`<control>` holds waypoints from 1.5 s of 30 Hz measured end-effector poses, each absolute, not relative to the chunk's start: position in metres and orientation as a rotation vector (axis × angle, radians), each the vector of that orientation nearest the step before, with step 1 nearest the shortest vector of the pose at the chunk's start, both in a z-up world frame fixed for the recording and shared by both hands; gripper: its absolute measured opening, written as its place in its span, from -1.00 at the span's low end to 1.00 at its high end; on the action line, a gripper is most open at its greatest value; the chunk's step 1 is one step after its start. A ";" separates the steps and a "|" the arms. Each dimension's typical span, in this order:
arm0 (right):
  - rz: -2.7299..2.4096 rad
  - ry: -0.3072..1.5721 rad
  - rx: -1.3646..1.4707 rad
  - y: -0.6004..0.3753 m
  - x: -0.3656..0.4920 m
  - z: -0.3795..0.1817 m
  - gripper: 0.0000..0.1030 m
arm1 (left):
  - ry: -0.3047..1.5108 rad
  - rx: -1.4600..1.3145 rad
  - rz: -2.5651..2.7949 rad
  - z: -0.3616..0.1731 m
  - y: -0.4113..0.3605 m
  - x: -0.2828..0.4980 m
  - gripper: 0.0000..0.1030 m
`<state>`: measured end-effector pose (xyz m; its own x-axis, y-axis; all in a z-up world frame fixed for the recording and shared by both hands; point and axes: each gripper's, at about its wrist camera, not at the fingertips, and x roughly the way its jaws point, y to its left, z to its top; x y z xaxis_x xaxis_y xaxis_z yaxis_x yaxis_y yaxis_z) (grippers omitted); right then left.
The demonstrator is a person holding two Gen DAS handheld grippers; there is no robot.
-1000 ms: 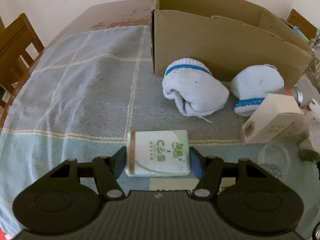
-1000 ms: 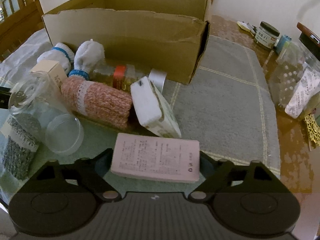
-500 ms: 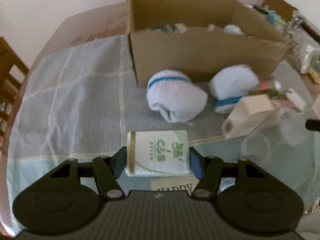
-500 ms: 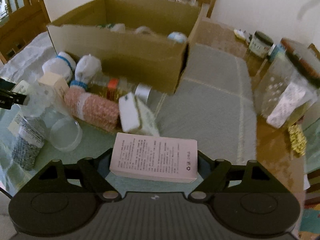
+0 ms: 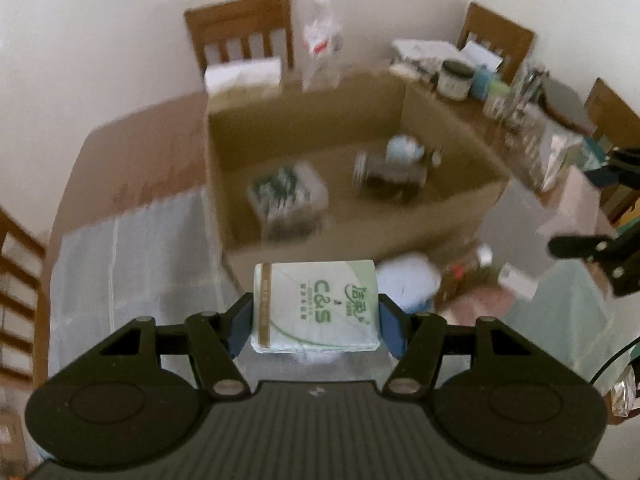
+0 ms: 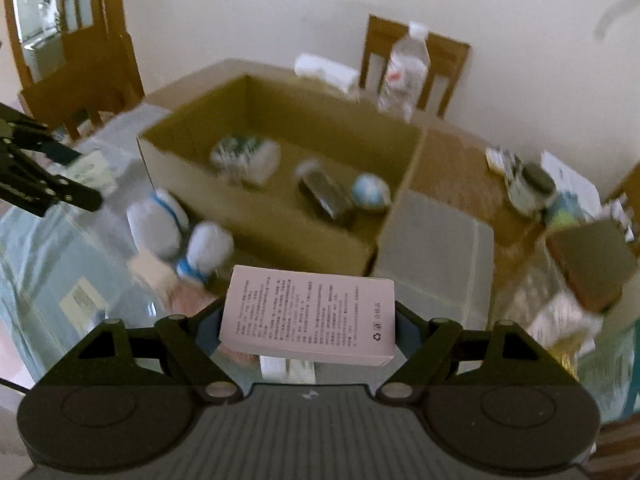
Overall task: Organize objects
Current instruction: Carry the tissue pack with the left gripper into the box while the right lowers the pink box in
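**Two loads held above the box**

A tissue pack (image 5: 316, 304) is clamped between the pads of the left tool (image 5: 316, 322), and a pink carton (image 6: 310, 316) is gripped across its width by the right tool (image 6: 308, 330). Both items are held clear of the worktop (image 5: 132, 152) and in front of the open cardboard box (image 5: 440, 224), presumably so that they can be dropped in from above over its near wall. The flat, level hold on each suits a straight release.

Inside the box three things are made out through the blur: one green-and-white packet (image 5: 286, 196), one dark jar (image 5: 388, 172) lying on its side, and one small blue-white ball (image 5: 404, 148) (possibly a rolled sock). Outside, against the near wall, two white socks (image 6: 158, 220) with blue bands are left, with pink knitwear (image 6: 188, 294) beside them. Two chairs (image 5: 240, 36) are counted behind the box, and one clear bottle (image 6: 402, 72) is stood at its far edge.
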<state>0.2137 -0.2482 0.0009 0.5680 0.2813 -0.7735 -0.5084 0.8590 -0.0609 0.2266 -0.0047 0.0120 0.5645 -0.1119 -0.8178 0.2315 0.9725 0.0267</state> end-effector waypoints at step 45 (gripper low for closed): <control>0.578 0.801 -0.274 -0.188 0.322 0.022 1.00 | 0.868 0.079 -0.063 0.013 -0.003 0.243 0.95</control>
